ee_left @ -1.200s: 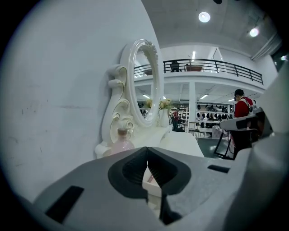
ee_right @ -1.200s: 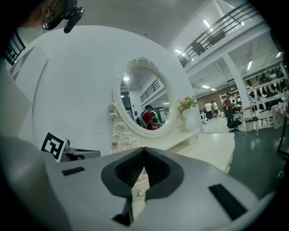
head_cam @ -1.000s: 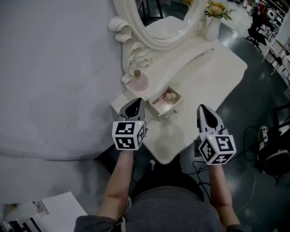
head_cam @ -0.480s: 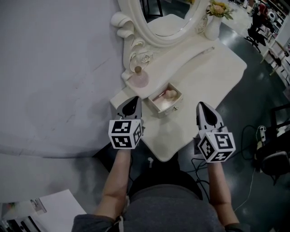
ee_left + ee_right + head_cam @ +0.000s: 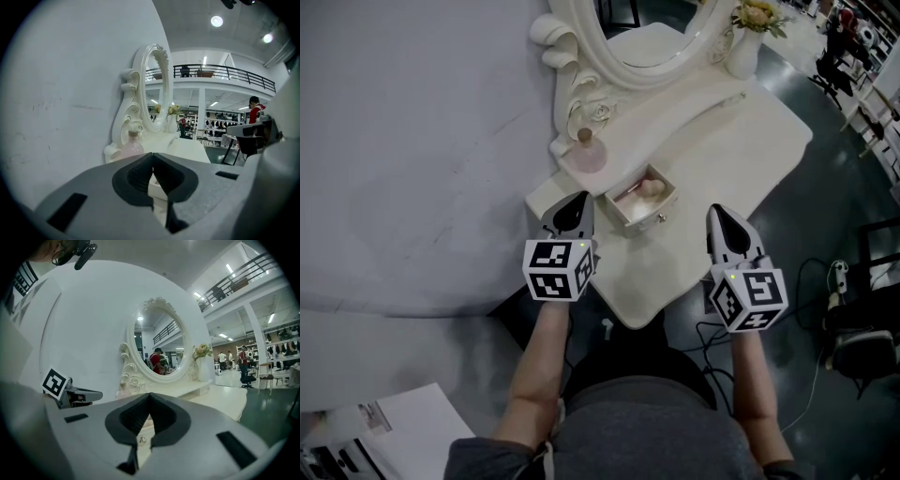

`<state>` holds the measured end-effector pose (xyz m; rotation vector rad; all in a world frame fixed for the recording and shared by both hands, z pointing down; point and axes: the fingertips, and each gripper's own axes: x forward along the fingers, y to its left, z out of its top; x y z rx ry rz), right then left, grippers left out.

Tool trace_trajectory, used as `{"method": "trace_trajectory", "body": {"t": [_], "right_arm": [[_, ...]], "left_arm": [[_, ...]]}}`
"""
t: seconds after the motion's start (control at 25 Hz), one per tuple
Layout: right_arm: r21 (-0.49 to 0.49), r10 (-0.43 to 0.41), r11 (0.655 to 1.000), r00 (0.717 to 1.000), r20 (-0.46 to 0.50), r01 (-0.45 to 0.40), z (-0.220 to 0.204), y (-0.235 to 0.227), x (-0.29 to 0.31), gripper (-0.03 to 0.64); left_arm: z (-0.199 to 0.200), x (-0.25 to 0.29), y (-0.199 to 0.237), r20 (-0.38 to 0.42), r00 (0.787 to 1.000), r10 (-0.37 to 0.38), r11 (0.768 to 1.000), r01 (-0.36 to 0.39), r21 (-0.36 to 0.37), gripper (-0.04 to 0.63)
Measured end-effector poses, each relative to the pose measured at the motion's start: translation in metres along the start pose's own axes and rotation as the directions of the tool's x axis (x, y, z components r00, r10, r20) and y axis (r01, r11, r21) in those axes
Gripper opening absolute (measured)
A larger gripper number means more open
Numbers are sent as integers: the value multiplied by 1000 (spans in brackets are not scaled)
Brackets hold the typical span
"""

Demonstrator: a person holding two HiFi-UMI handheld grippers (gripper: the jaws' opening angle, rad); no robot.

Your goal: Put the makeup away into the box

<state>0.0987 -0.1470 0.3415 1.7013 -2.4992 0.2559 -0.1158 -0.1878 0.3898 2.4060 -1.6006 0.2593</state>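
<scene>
Jaws on the left gripper (image 5: 572, 210) and right gripper (image 5: 722, 219) sit closed, empty; best open the left first, then approach the pink bottle (image 5: 589, 156) upper-left of the box (image 5: 649, 217) squarely.

On the worktop (image 5: 722, 141), the box (image 5: 649, 217) stands near the front left corner with makeup (image 5: 649, 190) inside. The perfume bottle (image 5: 588, 155) stands behind it on the left, before the mirror (image 5: 656, 47). The vase (image 5: 741, 54) stands right of the mirror.

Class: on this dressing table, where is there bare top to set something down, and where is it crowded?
Freest: the wide bare table top between the open box, the vase and the right edge. Crowded: the left corner, where the pink bottle stands between mirror frame and box.
</scene>
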Motion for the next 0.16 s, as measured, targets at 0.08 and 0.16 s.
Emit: {"method": "trace_trajectory", "body": {"t": [0.08,0.16], "right_arm": [[-1,3,1000,1000,-3,-3,-2,-1,0,3],[-5,4,1000,1000,-7,-4,-3,-3,0,3]], "left_arm": [[0,2,-3,-1,1000,-5,1000,5,3,6],[0,4,-6,-3,1000,-11,1000,11,8,6]]}}
